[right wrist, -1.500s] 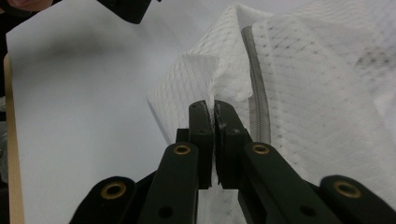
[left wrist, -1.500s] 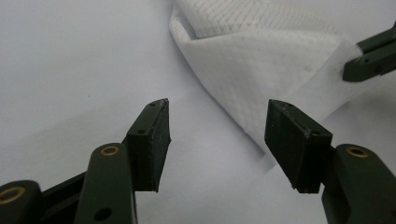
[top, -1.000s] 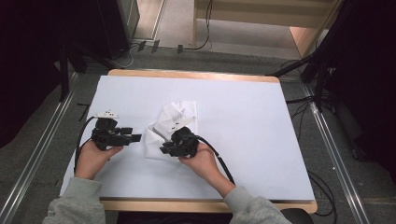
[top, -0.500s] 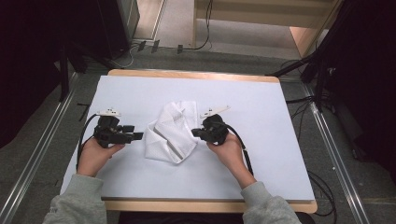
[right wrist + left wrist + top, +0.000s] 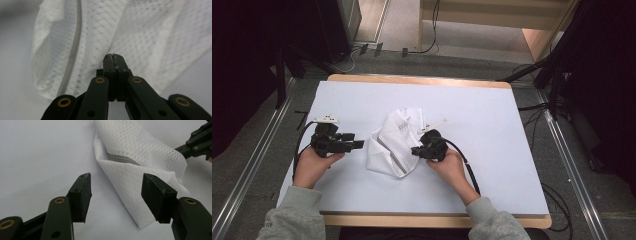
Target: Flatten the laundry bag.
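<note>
The right gripper point(image 5: 113, 56) has its jaws pressed together at the near edge of the white mesh cloth point(image 5: 394, 142); whether it pinches any fabric I cannot tell. The left gripper point(image 5: 116, 192) stands wide open, holding nothing, just beside the cloth's folded corner. The cloth lies crumpled mid-table point(image 5: 492, 115). Judging by this, folding is underway; next, the left gripper should close on that corner. No containers are present.

A white-topped table point(image 5: 492, 115) with a wooden rim stands on grey floor point(image 5: 277, 125), dark surroundings.
</note>
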`<move>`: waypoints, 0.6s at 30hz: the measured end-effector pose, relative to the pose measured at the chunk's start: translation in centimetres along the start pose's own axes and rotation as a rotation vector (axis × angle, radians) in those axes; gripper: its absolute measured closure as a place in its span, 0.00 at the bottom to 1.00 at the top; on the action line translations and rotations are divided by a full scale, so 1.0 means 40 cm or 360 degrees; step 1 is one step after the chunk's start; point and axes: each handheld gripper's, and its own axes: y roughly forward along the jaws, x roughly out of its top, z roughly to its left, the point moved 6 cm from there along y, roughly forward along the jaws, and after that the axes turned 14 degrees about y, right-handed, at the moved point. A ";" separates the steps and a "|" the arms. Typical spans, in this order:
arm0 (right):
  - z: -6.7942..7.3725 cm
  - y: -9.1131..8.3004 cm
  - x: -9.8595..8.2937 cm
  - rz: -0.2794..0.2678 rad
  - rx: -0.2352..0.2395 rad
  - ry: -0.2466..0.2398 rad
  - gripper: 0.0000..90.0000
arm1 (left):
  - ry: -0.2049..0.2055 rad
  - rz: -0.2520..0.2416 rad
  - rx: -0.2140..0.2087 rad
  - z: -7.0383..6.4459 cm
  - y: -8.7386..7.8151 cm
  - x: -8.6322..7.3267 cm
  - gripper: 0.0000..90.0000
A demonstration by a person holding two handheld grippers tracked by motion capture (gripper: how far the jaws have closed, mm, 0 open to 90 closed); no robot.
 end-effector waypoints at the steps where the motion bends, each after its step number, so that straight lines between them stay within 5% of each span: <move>1: 0.021 0.009 -0.002 0.0012 0.0020 -0.0009 1.00 | -0.0003 0.0000 0.0004 0.000 -0.001 0.000 0.47; 18: 0.190 0.079 0.011 0.0014 0.0207 -0.0199 1.00 | -0.0027 -0.0008 0.0050 -0.002 -0.033 -0.017 0.47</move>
